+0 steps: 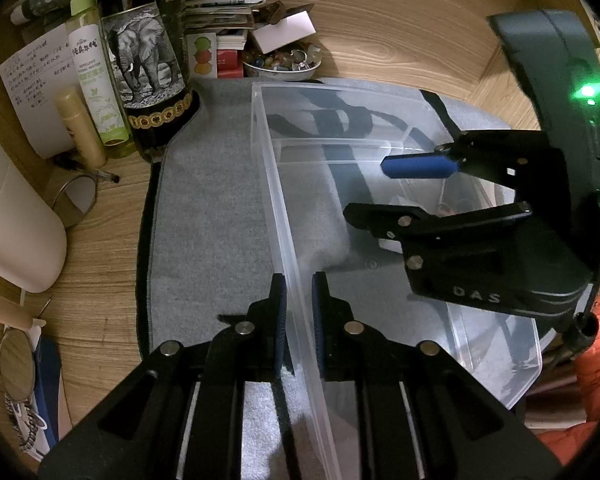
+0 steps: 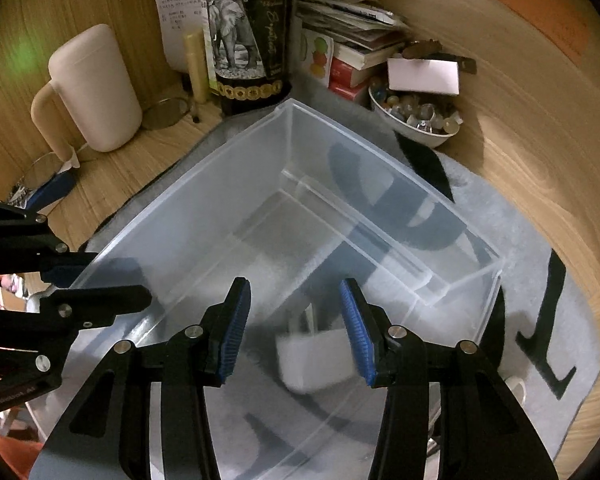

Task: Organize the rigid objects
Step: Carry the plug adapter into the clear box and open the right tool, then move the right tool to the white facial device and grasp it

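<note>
Ribbed blue fingers [image 1: 281,316] on thin clear plastic bin [image 1: 268,152] wall.

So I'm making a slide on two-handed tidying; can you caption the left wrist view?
Left claw pinches the clear bin's wall while the right claw hangs open over its inside.

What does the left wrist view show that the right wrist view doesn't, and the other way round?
Only the left wrist: the left gripper shut on the clear bin's wall, and a green spray bottle. Only the right wrist: a white block in the bin below the open right gripper. Both: the bin, elephant-label bottle, bowl of beads, grey mat.
</note>
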